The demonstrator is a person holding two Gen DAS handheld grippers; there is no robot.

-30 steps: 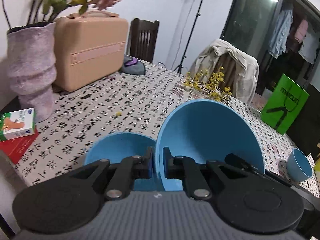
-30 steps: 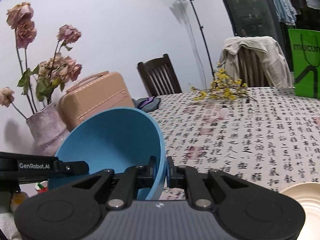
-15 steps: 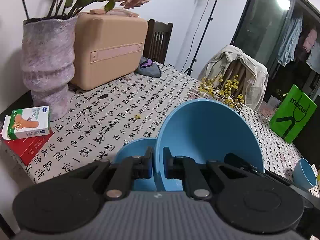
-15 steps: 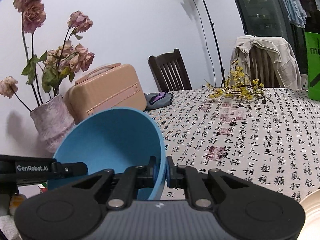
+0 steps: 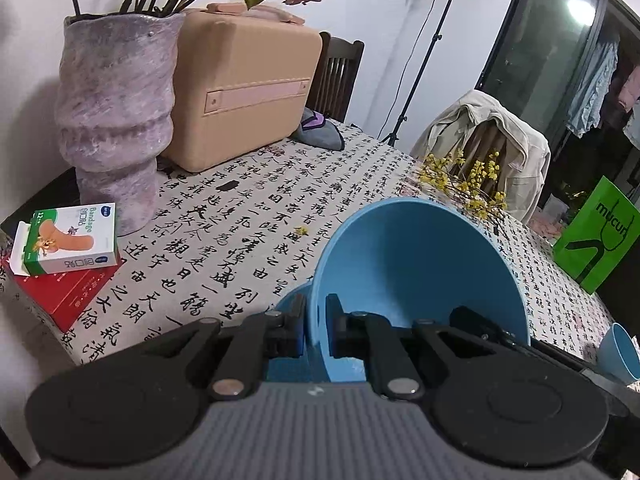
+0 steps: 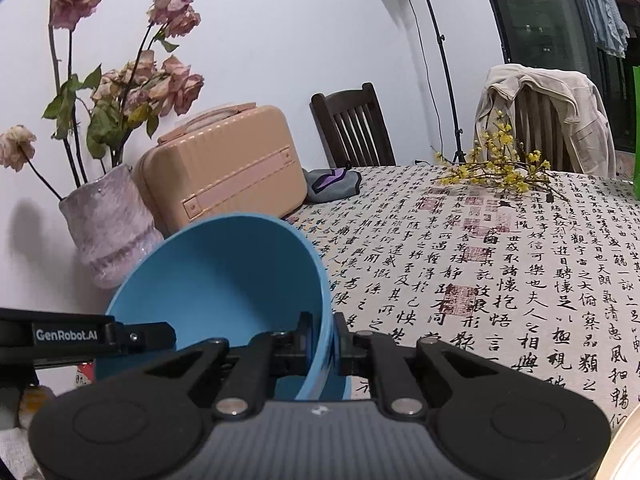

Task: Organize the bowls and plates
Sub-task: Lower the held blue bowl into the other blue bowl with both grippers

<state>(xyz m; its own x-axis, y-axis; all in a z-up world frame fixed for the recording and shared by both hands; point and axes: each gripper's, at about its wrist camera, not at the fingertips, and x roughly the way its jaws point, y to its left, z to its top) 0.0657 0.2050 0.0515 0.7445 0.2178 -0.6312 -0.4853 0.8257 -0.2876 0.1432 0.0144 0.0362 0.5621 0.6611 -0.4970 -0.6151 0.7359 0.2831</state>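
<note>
My left gripper (image 5: 316, 330) is shut on the left rim of a large blue bowl (image 5: 412, 276), held tilted above the table. My right gripper (image 6: 323, 338) is shut on the right rim of the same bowl (image 6: 216, 284). A second blue bowl (image 5: 290, 302) sits below it on the table, mostly hidden. A small blue bowl (image 5: 620, 354) lies at the far right in the left wrist view. A cream plate edge (image 6: 626, 446) shows at the bottom right of the right wrist view.
The calligraphy tablecloth (image 5: 224, 232) holds a purple vase (image 5: 116, 120), a tan case (image 5: 244, 92), a bandage box (image 5: 68, 240) on a red book, yellow flowers (image 5: 460, 178) and a green bag (image 5: 596, 232). Chairs stand behind the table.
Both grippers and the big bowl have moved left towards the vase and lower over the second bowl, which is now more covered.
</note>
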